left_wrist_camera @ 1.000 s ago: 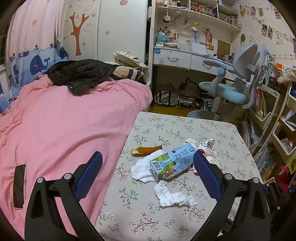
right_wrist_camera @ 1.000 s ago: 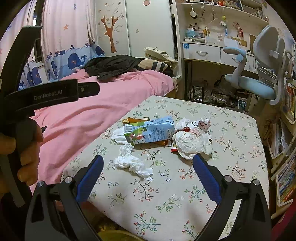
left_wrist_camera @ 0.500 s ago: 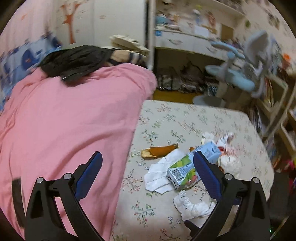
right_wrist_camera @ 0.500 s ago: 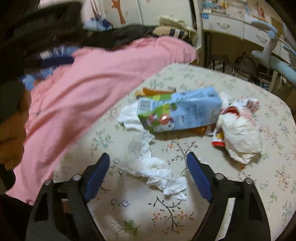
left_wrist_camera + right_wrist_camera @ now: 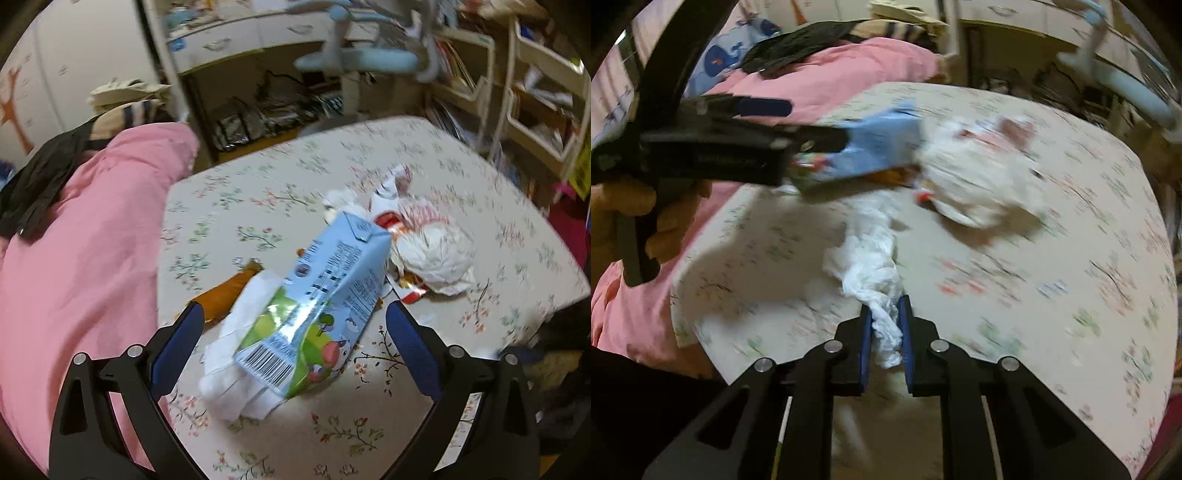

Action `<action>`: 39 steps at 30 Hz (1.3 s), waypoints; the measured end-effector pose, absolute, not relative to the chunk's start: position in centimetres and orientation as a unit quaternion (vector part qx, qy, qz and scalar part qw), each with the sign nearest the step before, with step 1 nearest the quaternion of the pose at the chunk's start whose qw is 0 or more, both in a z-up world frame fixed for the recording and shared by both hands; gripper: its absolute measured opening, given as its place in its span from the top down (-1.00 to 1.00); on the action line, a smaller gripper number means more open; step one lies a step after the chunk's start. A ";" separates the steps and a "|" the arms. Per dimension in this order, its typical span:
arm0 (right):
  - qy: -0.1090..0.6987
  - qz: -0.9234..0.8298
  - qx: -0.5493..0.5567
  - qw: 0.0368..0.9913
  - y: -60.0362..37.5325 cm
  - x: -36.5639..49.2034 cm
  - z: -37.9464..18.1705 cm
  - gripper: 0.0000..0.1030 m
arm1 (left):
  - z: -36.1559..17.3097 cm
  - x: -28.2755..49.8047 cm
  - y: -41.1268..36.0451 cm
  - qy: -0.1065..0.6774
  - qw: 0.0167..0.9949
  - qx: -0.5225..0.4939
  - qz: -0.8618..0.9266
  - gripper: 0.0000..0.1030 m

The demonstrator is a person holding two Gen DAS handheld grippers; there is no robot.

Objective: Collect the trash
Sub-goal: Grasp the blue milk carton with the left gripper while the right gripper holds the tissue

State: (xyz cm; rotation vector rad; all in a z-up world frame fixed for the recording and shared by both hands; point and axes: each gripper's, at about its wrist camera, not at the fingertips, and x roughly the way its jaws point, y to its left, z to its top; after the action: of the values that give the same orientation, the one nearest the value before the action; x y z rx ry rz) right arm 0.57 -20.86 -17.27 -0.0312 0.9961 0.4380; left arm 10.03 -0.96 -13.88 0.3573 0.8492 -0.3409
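Early stage, nothing binned yet (no bin in view): left gripper (image 5: 293, 334) is wide open w/ the blue-and-green drink carton (image 5: 317, 317) lying between its jaws on the floral-cloth table (image 5: 498, 206), not pinched. Right gripper (image 5: 884, 328) has just been closing and now pinches the twisted white tissue (image 5: 870, 258). Crumpled white wrapper (image 5: 979, 177) & orange peel strip (image 5: 225, 293) are left.

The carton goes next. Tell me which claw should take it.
Left. The left claw stands open around the carton; the right claw has just closed on the tissue.
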 end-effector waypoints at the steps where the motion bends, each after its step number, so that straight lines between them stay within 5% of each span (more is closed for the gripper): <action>1: 0.476 0.205 -0.008 0.856 -21.8 0.5 -17.3 0.72 | -14.2 10.2 -1.2 0.409 0.880 0.178 -0.164 -0.84; 3: 0.476 0.200 0.001 0.856 -22.8 0.4 -17.3 0.72 | -14.8 10.4 -2.0 0.414 0.873 0.193 -0.170 -0.80; 7: 0.481 0.199 0.014 0.854 -23.1 1.0 -17.3 0.71 | -15.8 10.4 -3.1 0.434 0.856 0.216 -0.178 -0.26; 10: 0.479 0.197 0.013 0.855 -22.8 1.1 -17.1 0.69 | -15.2 10.1 -3.4 0.445 0.846 0.222 -0.195 -0.05; 19: 0.471 0.199 0.003 0.859 -22.7 0.8 -17.4 0.49 | -16.6 9.9 -4.6 0.445 0.848 0.227 -0.178 -0.35; 25: 0.459 0.212 -0.013 0.862 -22.0 0.7 -16.8 0.66 | -15.1 10.1 -4.1 0.439 0.858 0.182 -0.196 0.07; 39: 0.416 0.216 0.041 0.883 -24.2 -0.3 -14.2 0.71 | -9.3 7.6 0.7 0.401 0.899 0.056 -0.167 0.07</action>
State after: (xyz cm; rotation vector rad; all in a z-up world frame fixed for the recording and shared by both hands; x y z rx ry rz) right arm -0.27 -24.15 -14.25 0.0859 0.8653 0.4496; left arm 7.64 0.68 -9.31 0.1160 0.8308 -0.3463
